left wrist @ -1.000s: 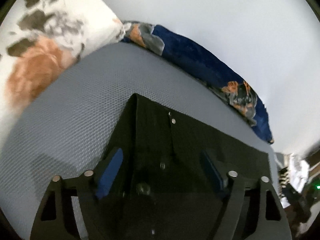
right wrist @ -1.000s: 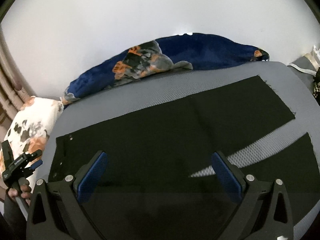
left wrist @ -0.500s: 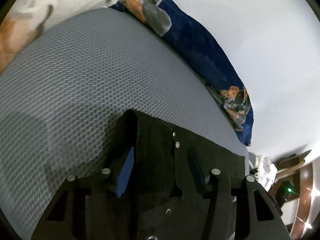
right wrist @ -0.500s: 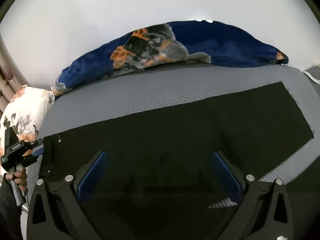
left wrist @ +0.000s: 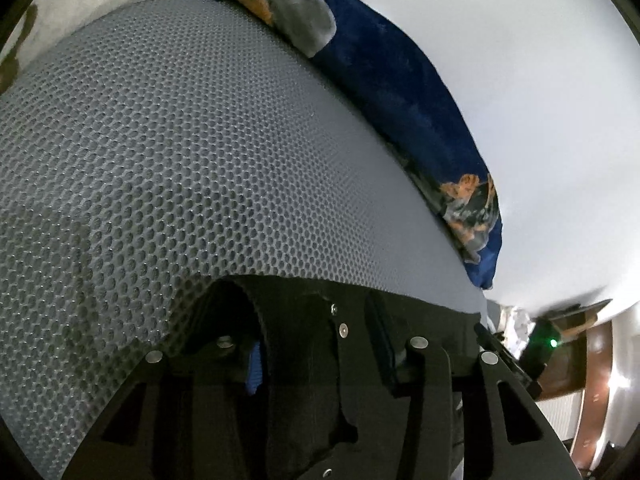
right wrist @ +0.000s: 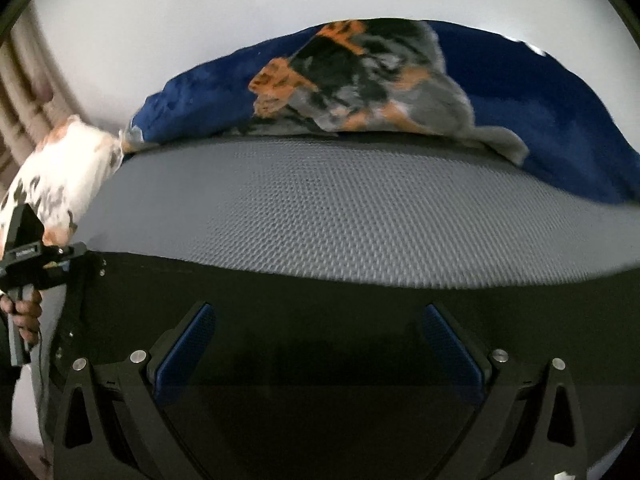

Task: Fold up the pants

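Observation:
Black pants (right wrist: 320, 320) lie spread on a grey mesh mattress (right wrist: 340, 208). In the left wrist view, my left gripper (left wrist: 316, 344) is shut on the waistband end of the pants (left wrist: 304, 360), with metal snaps showing between the fingers. The same gripper shows at the far left of the right wrist view (right wrist: 36, 260), at the pants' corner. My right gripper (right wrist: 320, 344) is wide open and empty, low over the middle of the pants, its blue pads (right wrist: 184, 344) apart.
A blue, orange and grey blanket (right wrist: 400, 80) lies along the far edge of the mattress against a white wall. A white pillow with brown patches (right wrist: 60, 176) sits at the left. Furniture with a green light (left wrist: 554, 342) stands at the right of the left wrist view.
My left gripper has closed on the waistband and dropped low to the mattress. My right gripper has moved forward and lower over the pants; the leg ends have left its view.

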Demonstrator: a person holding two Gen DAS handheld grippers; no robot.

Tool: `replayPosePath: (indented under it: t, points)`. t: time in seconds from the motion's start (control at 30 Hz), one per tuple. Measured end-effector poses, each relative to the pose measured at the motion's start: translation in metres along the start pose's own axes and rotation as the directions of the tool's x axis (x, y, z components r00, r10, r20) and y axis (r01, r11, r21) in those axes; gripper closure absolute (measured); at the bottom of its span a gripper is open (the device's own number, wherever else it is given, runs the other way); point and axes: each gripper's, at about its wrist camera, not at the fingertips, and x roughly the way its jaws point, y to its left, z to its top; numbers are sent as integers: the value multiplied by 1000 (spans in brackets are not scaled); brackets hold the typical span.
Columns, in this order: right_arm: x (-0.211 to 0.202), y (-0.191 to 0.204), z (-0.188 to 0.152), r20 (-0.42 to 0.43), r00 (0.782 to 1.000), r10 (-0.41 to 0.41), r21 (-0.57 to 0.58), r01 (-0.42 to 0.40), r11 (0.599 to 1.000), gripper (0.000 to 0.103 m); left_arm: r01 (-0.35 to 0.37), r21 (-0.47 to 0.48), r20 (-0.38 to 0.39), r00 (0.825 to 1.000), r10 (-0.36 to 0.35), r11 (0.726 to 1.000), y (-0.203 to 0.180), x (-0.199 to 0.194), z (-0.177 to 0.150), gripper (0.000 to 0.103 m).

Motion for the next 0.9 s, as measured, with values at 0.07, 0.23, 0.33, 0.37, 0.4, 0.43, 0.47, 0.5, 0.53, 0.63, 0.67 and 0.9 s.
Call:
replayPosePath:
  t: [0.07,0.23,0.33,0.37,0.4,0.43,0.47,0.5,0.53,0.63,0.67,0.9]
  points:
    - [7,-3,10,-8,1000,20,-36,-20,999,0,-26,23,31,999,26,999,-1,-4,-4,74]
    - [24,-5,26,-53,998,45,-113,-51,992,0,-92,86,107,991,83,992,-15,-15,-15,93]
    - [35,0,30,-114,991,72,-183,-93,979,0,-88,112,130,989,74,990,-31,-25,-20,94]
    - [40,3,30,-141,986,86,-208,-114,971,0,-82,123,137,988,65,989,-36,-29,-22,94]
    - [43,6,31,-169,980,100,-233,-139,963,0,-77,136,146,988,57,988,-42,-35,-25,94]
    - [46,9,31,-190,975,113,-258,-161,953,0,-67,150,156,987,43,986,-48,-41,-28,94]
    - [48,12,32,-209,969,129,-280,-185,942,0,-52,163,164,986,25,985,-53,-46,-30,95]
    - [51,15,33,-231,962,147,-302,-214,929,0,-38,180,171,985,7,983,-58,-52,-34,95]
    - [54,18,34,-253,955,156,-324,-235,916,0,-27,195,178,984,-8,980,-61,-60,-37,95]
    - [61,27,38,-315,934,169,-385,-288,877,0,-2,251,195,980,-49,968,-71,-77,-47,95]
    - [63,29,39,-330,929,165,-405,-297,865,0,7,262,198,978,-61,965,-73,-81,-50,95]
    - [75,41,48,-451,877,163,-474,-390,790,0,74,303,209,968,-142,950,-76,-105,-60,95]
